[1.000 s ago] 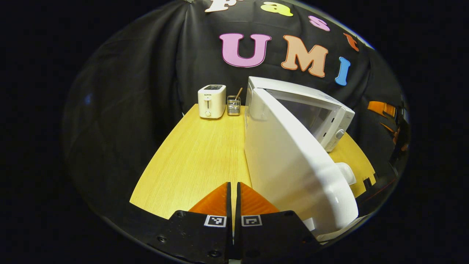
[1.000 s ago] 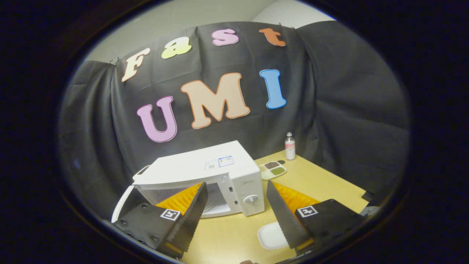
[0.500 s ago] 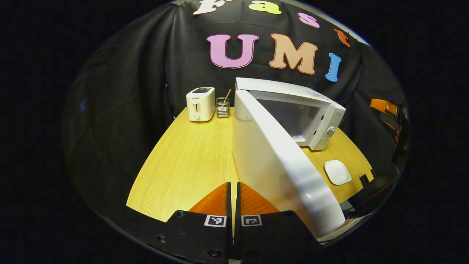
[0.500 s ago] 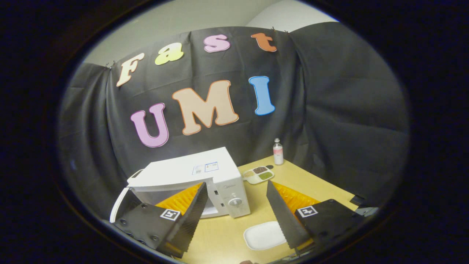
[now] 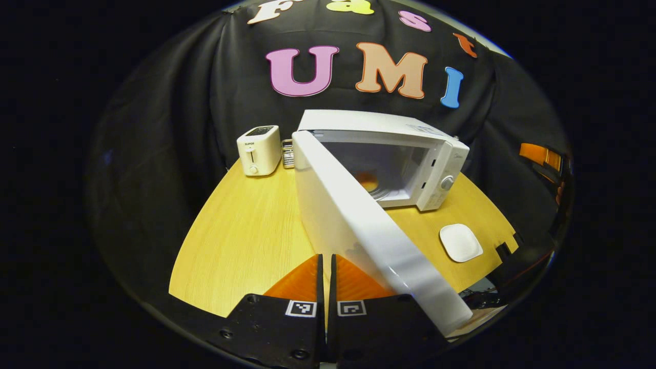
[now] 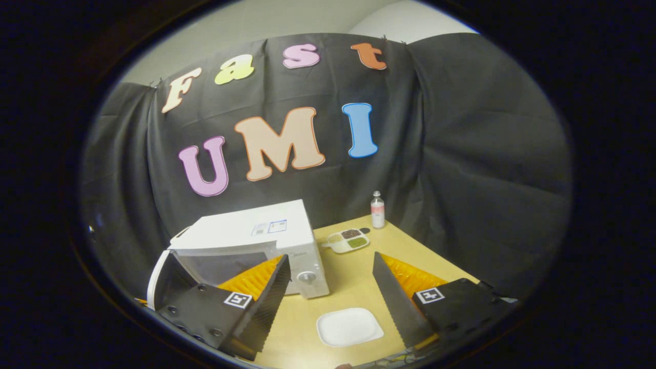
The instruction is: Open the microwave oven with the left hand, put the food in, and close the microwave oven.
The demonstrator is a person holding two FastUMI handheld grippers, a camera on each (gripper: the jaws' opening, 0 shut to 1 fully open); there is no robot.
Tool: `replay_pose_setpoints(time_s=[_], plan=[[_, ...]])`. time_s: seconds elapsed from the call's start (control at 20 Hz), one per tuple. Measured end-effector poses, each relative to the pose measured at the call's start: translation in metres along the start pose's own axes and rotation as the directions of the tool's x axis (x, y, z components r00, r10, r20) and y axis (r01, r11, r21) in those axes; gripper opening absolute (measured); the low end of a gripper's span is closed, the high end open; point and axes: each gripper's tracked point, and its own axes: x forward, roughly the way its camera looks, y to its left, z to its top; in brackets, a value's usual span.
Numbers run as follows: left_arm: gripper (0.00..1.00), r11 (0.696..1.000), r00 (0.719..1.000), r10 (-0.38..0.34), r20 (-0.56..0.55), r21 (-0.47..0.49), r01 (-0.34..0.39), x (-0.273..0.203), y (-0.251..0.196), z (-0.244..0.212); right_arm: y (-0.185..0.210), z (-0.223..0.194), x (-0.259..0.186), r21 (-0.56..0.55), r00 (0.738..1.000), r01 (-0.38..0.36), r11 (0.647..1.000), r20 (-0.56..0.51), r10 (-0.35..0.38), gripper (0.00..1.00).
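The white microwave [image 5: 384, 130] stands on the wooden table [image 5: 246, 230] with its door [image 5: 359, 225] swung wide open toward me, and the cavity shows behind it. My left gripper [image 5: 325, 269] is shut with nothing between its fingers, just left of the door's free edge. A white square plate [image 5: 460, 242] lies on the table in front of the microwave's control panel. In the right gripper view, the microwave [image 6: 246, 236] and its door [image 6: 155, 279] are at the left. My right gripper [image 6: 333, 294] is open above the plate [image 6: 349, 326], holding nothing.
A white toaster [image 5: 259, 143] and a wire utensil holder [image 5: 287, 154] stand at the table's back left. A divided sauce tray [image 6: 348, 240] and a small bottle [image 6: 377, 210] sit at the back, right of the microwave. The table's front edge is close below both grippers.
The microwave door has swung open wider and the cavity now shows. The left gripper has drawn back, still shut. The right gripper view has pulled back, bringing the whole plate into sight.
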Motion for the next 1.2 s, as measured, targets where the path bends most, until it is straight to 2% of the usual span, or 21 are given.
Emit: replay_pose_setpoints(time_s=[0.4,0.9,1.2], plan=[[0.01,1.000,1.000,-0.019,0.014,0.011,0.019,0.019,-0.046,0.020,-0.036,0.001,-0.004,-0.027,1.000,-0.004,1.000,-0.031,0.003,0.91],[0.01,0.997,0.995,-0.078,0.056,0.016,0.077,0.044,-0.108,0.045,-0.097,0.005,-0.016,-0.044,0.998,0.046,0.998,-0.036,-0.048,0.91],[0.01,0.992,0.988,-0.122,0.099,0.013,0.122,0.066,-0.141,0.069,-0.113,0.004,-0.019,-0.055,0.998,0.048,0.997,-0.036,-0.050,0.91]])
